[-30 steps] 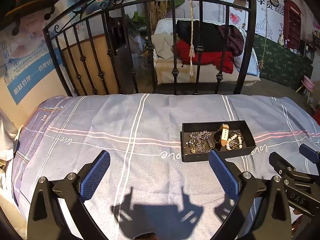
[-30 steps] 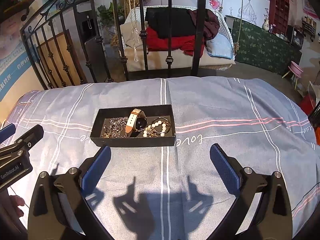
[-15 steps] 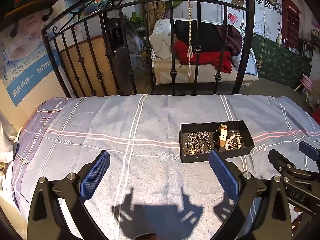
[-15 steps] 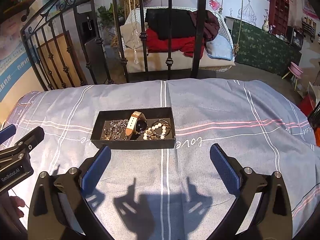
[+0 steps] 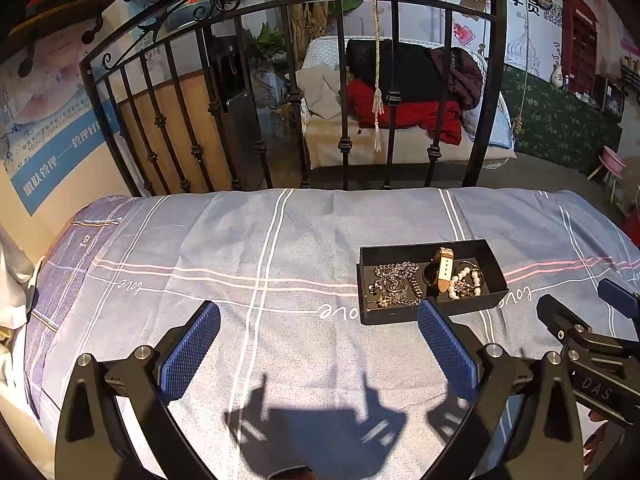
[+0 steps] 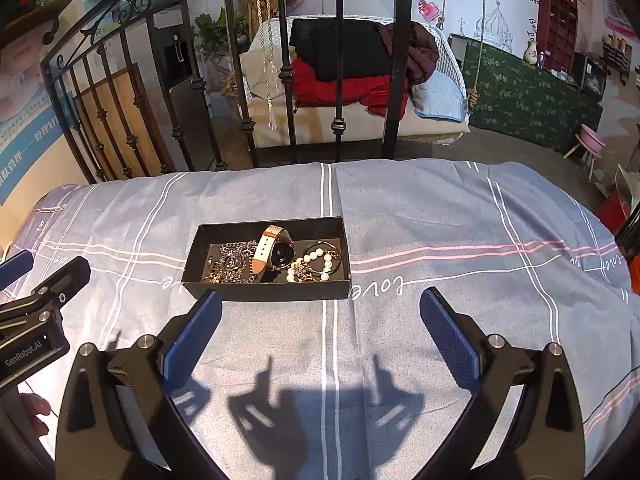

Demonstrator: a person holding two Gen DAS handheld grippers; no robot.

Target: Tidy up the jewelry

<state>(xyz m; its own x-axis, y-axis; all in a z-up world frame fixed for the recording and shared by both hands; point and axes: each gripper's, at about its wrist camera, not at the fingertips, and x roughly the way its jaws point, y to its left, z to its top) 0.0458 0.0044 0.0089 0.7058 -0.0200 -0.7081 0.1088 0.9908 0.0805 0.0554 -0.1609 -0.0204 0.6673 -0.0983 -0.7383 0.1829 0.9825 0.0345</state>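
A shallow black tray (image 6: 264,292) lies on the striped bedsheet and also shows in the left wrist view (image 5: 432,314). It holds a tangle of chain necklaces (image 6: 232,262), a watch with a tan and white strap (image 6: 276,250) and a pearl bracelet (image 6: 316,266). The same necklaces (image 5: 394,284), watch (image 5: 443,268) and bracelet (image 5: 464,282) show in the left wrist view. My left gripper (image 5: 318,316) is open and empty, left of the tray. My right gripper (image 6: 320,304) is open and empty, just in front of the tray.
The grey-blue bedsheet (image 6: 440,216) covers the whole bed. A black iron headboard (image 5: 344,80) stands at the far edge. Beyond it sits a swing seat piled with clothes (image 6: 344,68). A white cloth (image 5: 12,280) lies at the bed's left side.
Both views have shifted slightly, and the tray sits a little farther up in the right wrist view. Both grippers stay open and empty.
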